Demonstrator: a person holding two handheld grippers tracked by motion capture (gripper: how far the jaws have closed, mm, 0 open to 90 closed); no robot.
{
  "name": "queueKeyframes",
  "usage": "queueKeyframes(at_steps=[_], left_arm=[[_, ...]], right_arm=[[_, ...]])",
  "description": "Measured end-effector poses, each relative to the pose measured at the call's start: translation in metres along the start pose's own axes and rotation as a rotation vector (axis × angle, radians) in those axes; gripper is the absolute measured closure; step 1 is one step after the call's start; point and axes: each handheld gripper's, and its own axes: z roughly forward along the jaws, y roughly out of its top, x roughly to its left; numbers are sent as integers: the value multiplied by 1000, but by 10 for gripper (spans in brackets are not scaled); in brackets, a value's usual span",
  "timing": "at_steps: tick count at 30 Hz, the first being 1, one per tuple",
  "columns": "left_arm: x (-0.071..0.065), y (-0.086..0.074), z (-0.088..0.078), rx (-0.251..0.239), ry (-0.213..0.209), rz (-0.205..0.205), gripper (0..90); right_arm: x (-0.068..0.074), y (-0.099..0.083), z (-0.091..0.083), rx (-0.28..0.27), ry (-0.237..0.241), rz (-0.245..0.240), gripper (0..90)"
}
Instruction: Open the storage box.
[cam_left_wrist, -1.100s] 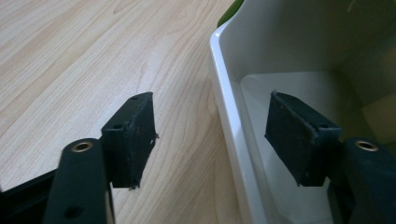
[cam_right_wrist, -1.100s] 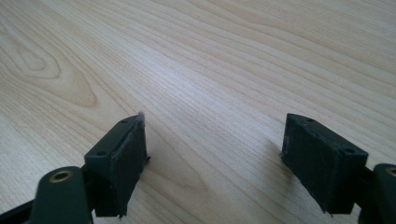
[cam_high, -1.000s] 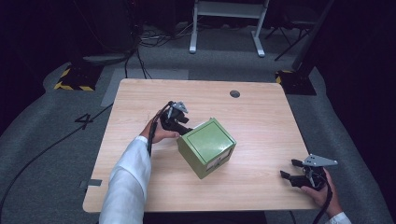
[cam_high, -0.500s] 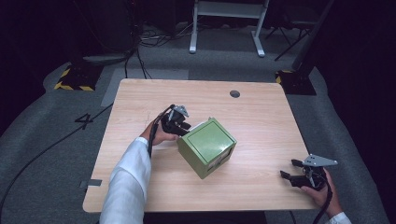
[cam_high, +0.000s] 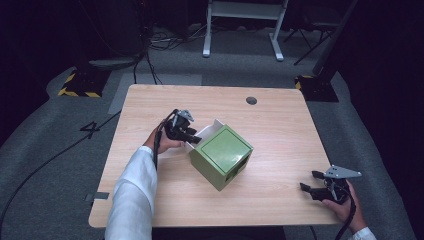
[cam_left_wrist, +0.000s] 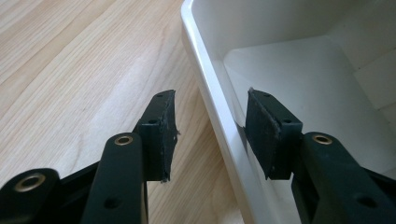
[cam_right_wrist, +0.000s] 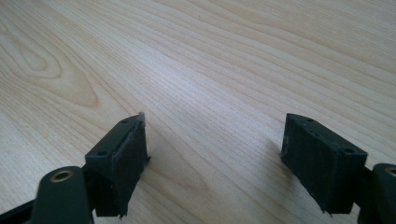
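A green box (cam_high: 222, 152) stands cornerwise at the middle of the wooden table (cam_high: 280, 125). A white drawer (cam_high: 212, 127) sticks out of its far left side. My left gripper (cam_high: 192, 140) reaches the drawer from the left. In the left gripper view its jaws (cam_left_wrist: 210, 98) straddle the drawer's side wall (cam_left_wrist: 210, 88), one pad inside the white drawer and one outside over the wood. They have just been closing with that wall between them. My right gripper (cam_high: 309, 181) rests near the table's front right corner, open over bare wood (cam_right_wrist: 215, 121).
A round dark cable hole (cam_high: 251, 100) sits in the table's far right part. A white metal stand (cam_high: 240, 30) and cables lie on the floor beyond the table. Bare wood runs between the box and the right gripper.
The left gripper has edged toward the box and its jaws have drawn in around the drawer wall. The right gripper has stayed where it was.
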Motion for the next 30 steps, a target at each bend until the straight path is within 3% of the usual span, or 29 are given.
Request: queueKeyframes(at_steps=[14, 30], left_arm=[[15, -20, -14, -13, 38, -60, 540], [23, -30, -25, -6, 82, -77, 538]], right_arm=[[0, 0, 0, 0, 0, 0, 225], [0, 0, 0, 0, 0, 0, 225]])
